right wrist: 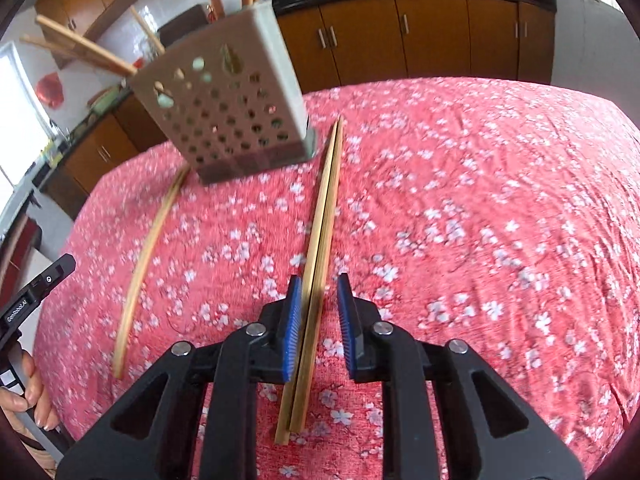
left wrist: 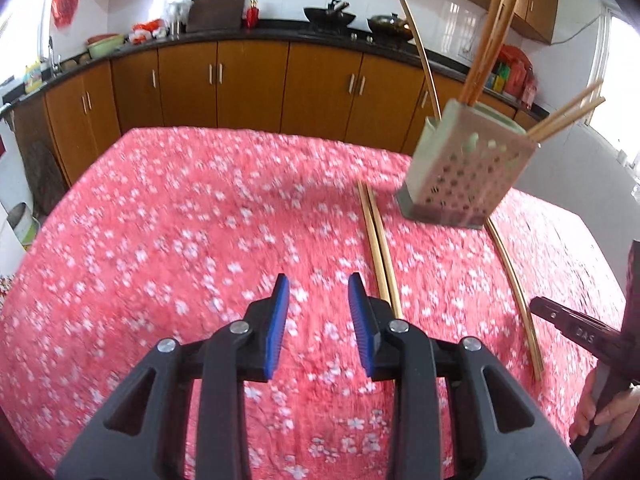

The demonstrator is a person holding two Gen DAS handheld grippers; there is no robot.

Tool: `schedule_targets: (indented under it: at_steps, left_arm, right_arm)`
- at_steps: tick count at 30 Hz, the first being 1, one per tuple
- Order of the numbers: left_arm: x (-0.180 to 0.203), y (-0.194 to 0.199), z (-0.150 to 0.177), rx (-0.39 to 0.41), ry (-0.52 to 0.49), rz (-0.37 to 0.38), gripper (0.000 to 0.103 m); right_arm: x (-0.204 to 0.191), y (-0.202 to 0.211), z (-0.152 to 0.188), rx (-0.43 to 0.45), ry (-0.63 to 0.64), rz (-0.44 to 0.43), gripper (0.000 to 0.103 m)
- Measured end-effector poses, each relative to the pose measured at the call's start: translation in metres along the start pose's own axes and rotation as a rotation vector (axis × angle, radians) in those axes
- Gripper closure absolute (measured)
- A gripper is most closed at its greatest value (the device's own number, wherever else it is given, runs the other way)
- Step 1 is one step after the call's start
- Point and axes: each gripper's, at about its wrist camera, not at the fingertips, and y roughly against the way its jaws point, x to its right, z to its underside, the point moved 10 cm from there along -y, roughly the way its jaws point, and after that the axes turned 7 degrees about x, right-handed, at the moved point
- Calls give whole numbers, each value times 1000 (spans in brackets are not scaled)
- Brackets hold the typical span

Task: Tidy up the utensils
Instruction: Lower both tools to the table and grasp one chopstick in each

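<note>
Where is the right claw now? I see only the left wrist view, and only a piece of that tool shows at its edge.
Observer: The right claw straddles two chopsticks lying on the cloth.
Operator: Is it shut on them?
Observer: No, it is open. They lie close to its left pad, with a gap to the other one.
Operator: How far do they reach?
Observer: Their far tips end beside the base of the holder.

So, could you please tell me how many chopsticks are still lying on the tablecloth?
3: a pair side by side between the right gripper fingers, and a single one beside the holder, whose base may hide more.
</note>
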Motion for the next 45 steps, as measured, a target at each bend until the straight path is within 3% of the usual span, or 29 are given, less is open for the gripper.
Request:
schedule_targets:
  at_steps: [13,15,22,26,32,45]
  left_arm:
    - [14,-13,16,-56,-6,49,70]
    - [18,-14,19,-64,-8,65,70]
    - [35,-18,32,-98,-39,128,72]
    - [48,-24,40,-120,-88,141,77]
    - [53,-33,44,-136,-152,91,81]
    - [50,-43,44,-131,-176,10,82]
  right_arm:
    - [-1,-6,1,3,83,63,85]
    - [1,-8,1,6,92,81,94]
    - [44,-6,-11,31,-14,179,95]
    - [52,-5,-11,32,-22,179,95]
    - [50,-6,-10,33,1,180,95]
    - [25,-4,-2,25,57,146,94]
